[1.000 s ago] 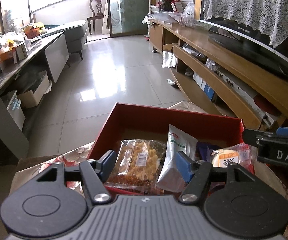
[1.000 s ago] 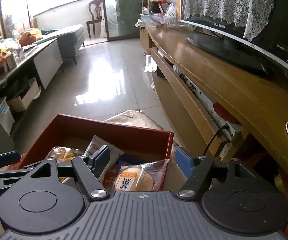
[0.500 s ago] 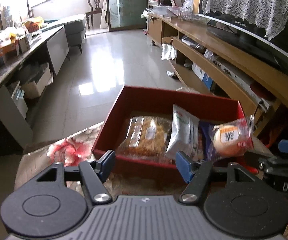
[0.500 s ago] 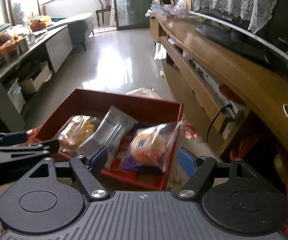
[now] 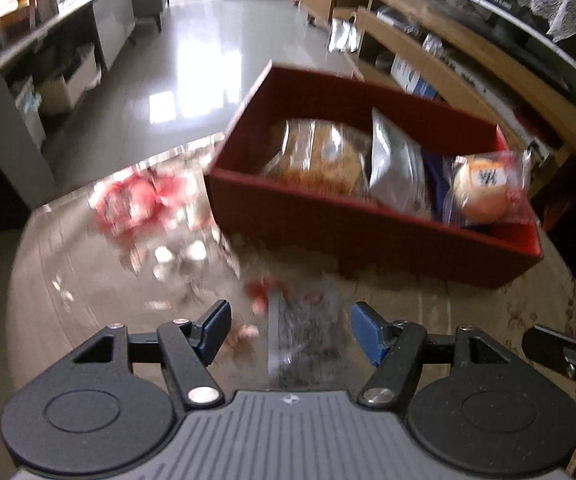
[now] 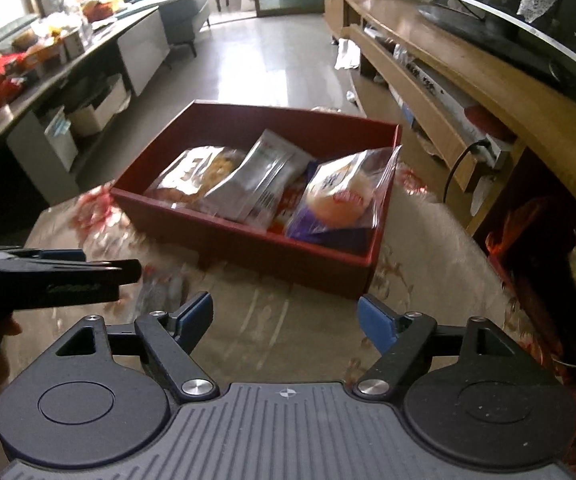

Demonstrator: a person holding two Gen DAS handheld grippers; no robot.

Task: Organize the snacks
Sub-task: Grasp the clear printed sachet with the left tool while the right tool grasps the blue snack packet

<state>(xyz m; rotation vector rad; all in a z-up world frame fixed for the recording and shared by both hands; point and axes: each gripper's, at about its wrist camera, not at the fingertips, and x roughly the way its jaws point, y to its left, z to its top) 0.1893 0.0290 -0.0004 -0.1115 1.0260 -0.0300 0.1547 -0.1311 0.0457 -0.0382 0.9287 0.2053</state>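
Observation:
A red box stands on the floral tablecloth and holds several snacks: a clear pack of brown biscuits, a silver pouch and a wrapped bun. A clear snack packet lies on the cloth between my left gripper's fingers. The left gripper is open and empty. My right gripper is open and empty, short of the box's near wall. The left gripper also shows at the left edge of the right wrist view.
The tablecloth covers a round table. A long wooden TV bench with a television runs along the right. A cluttered grey counter runs along the left. Shiny tiled floor lies beyond the table.
Both grippers have pulled back and up from the red box, which now lies farther ahead. A clear packet on the cloth has come into view between the left fingers.

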